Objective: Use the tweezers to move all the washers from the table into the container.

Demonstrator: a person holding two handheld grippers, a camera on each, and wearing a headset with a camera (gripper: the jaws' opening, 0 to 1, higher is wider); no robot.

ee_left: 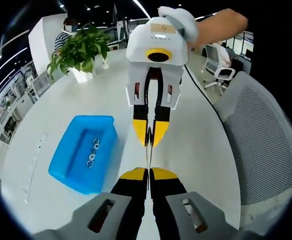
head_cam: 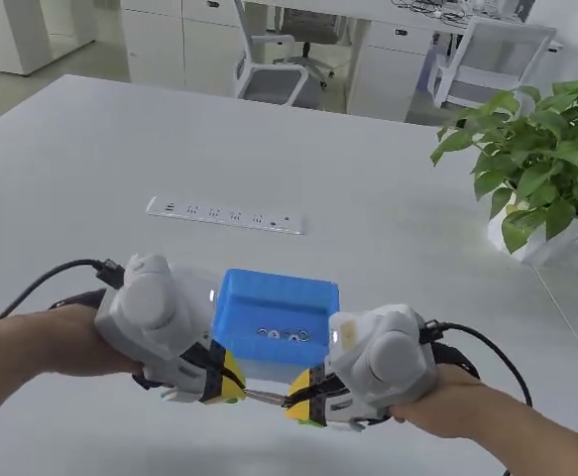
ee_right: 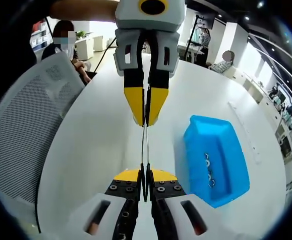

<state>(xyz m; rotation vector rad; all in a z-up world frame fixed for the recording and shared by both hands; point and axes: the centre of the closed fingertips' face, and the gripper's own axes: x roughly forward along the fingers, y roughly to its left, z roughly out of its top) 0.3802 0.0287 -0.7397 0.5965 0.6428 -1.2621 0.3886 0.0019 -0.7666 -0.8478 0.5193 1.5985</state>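
A small row of washers lies on the floor of the blue container, which stands on the white table. Their exact number is too fine to count with confidence. On the tabletop around the container I make out no loose washer, so the moving looks finished or very nearly so. The strip of table on the near side of the container, under the grippers and hands, is hidden and could hold one more. Just in front of the container's near wall, the left gripper and the right gripper face each other tip to tip. Each has its yellow-tipped jaws pressed together on one end of the thin metal tweezers, which span the short gap between them and are raised off the table. The tweezers' points carry nothing that I can see. This reads as a handover or a regrip of the tool, not a pick. What may remain is a check of the hidden patch beside the container and setting the tweezers down.
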